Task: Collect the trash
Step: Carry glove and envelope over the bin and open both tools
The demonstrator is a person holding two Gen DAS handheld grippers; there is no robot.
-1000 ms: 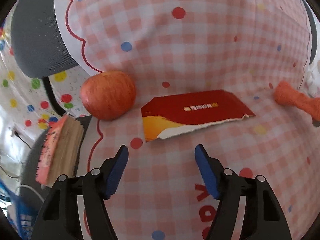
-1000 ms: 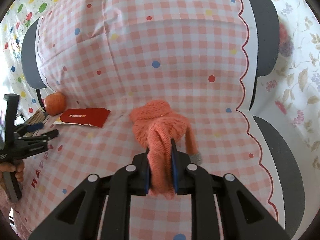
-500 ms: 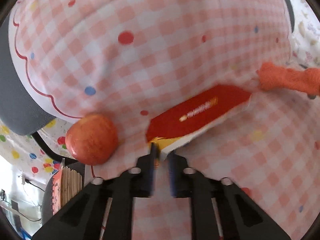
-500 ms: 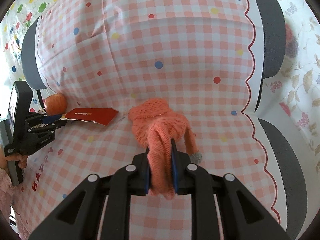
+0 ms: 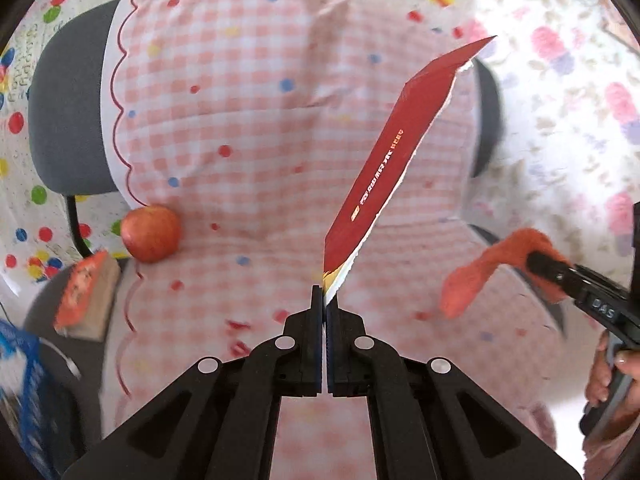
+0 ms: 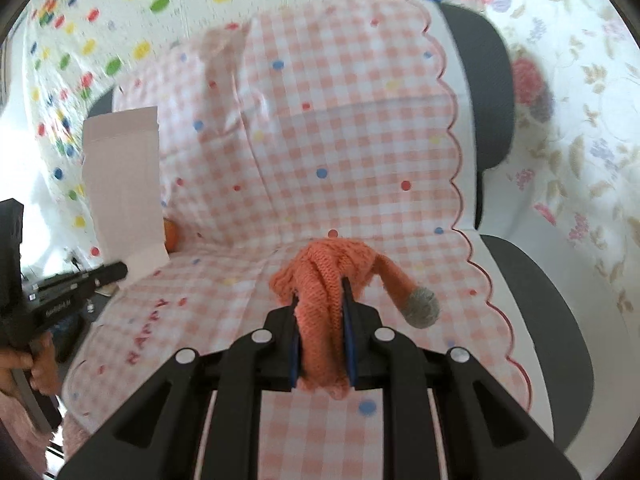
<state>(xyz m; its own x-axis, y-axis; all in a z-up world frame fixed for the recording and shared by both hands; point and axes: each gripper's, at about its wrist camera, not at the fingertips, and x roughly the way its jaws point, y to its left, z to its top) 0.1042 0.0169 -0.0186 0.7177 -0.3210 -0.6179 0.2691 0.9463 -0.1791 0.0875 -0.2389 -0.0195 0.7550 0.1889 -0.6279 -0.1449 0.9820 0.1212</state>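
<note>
The left gripper (image 5: 325, 298), jaws pressed together, pinches the corner of a flat red torn cardboard wrapper (image 5: 394, 160) rising toward the frame's upper right. The right gripper (image 6: 320, 302) clamps a soft orange knitted sock (image 6: 324, 280) with a grey toe. Behind lies a pink checked cloth (image 5: 240, 128); a round apple (image 5: 150, 233) sits centre left.

Seat cloth (image 5: 256, 272) lies open mid-seat; apple (image 5: 150, 233) and notebook (image 5: 86, 294) crowd its left edge.
</note>
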